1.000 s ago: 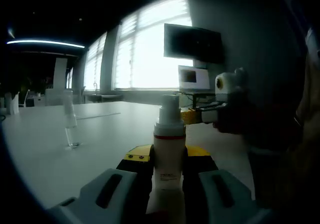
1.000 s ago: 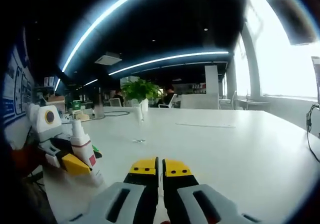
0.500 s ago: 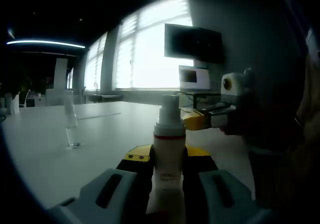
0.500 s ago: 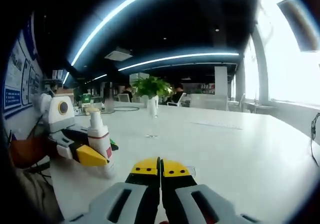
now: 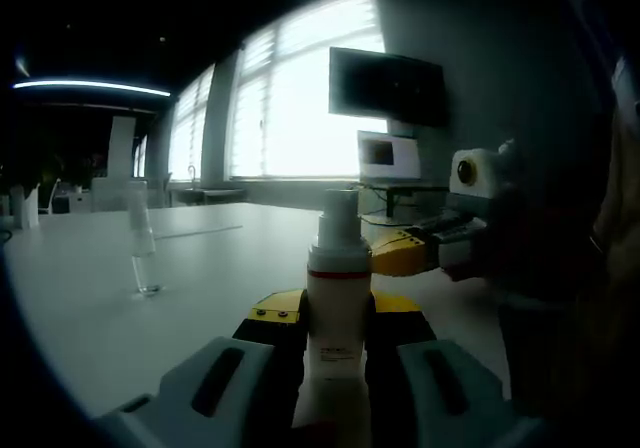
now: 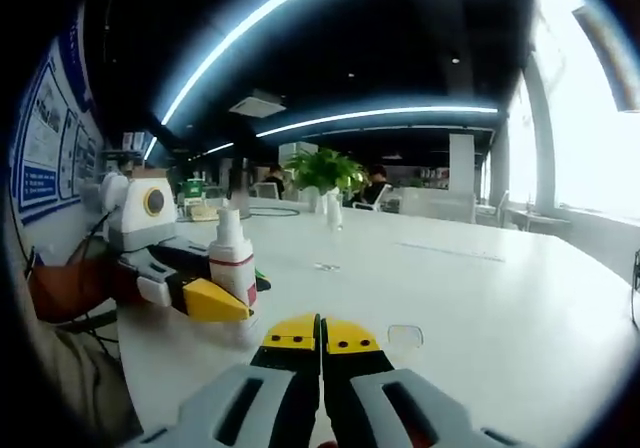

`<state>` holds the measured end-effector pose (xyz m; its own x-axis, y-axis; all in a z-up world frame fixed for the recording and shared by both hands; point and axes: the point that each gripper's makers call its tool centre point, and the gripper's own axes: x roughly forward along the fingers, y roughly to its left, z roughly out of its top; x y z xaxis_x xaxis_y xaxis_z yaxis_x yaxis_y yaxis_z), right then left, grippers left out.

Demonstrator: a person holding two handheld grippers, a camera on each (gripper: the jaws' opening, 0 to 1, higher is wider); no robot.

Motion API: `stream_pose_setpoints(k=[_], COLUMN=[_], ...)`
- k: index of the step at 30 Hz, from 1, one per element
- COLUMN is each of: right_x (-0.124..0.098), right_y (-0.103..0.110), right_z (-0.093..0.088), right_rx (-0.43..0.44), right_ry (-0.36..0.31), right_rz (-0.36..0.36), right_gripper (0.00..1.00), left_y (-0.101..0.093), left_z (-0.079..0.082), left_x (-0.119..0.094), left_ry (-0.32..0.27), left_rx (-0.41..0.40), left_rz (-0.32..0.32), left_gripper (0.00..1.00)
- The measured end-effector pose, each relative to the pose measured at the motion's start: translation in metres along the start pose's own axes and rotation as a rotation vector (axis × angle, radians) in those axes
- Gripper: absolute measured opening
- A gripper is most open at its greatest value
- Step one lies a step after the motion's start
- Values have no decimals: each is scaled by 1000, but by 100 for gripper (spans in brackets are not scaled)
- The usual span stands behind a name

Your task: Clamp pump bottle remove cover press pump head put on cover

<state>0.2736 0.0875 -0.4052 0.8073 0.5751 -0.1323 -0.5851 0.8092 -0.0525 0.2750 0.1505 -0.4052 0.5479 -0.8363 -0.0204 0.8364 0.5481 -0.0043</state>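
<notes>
Your left gripper [image 5: 335, 368] has its jaws clamped on the pump bottle [image 5: 337, 318], which stands upright in the lower centre of the left gripper view, its bare pump head [image 5: 339, 218] on top above a red band. In the right gripper view the same bottle [image 6: 232, 258] sits at left of centre, held in that gripper's yellow-tipped jaws [image 6: 200, 293].

Your right gripper [image 6: 320, 368] has its jaws together with nothing between them. In the left gripper view it [image 5: 415, 253] shows to the right of the bottle, near the pump head but apart from it and a little below its top.

The cover looks to be off, so the step in hand is most likely pressing the pump head. Bring the closed right jaws over the crown of the head, not against its side, and push straight down along the bottle's axis. A sideways shove could tip or twist the bottle in the left grip. Keep the left clamp firm on the body.

What looks like the clear cover [image 6: 404, 336] lies on the white worktop [image 6: 520, 308] just right of your right jaw tips; note it for recapping. A clear, slender glass-like object [image 5: 140, 253] stands at left of the left gripper view, well apart from the bottle. A wall screen [image 5: 388, 86] and a small monitor [image 5: 388, 156] sit behind, and a potted plant [image 6: 322, 171] far back. Nothing stands between the jaws and the pump head.
</notes>
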Motion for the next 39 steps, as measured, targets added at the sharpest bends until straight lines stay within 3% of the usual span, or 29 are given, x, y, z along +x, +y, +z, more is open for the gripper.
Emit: stream_pose_setpoints(k=[22, 39], right_x=[2, -1], right_y=[1, -6], right_z=[-15, -2], right_rx=[22, -19], right_ry=[18, 43], right_rz=[9, -17], right_gripper=[0, 0], left_y=[0, -1], left_z=[0, 0], left_x=[0, 0], left_ry=[-1, -1], left_rx=[1, 0], left_rz=[1, -1], left_gripper=[13, 13])
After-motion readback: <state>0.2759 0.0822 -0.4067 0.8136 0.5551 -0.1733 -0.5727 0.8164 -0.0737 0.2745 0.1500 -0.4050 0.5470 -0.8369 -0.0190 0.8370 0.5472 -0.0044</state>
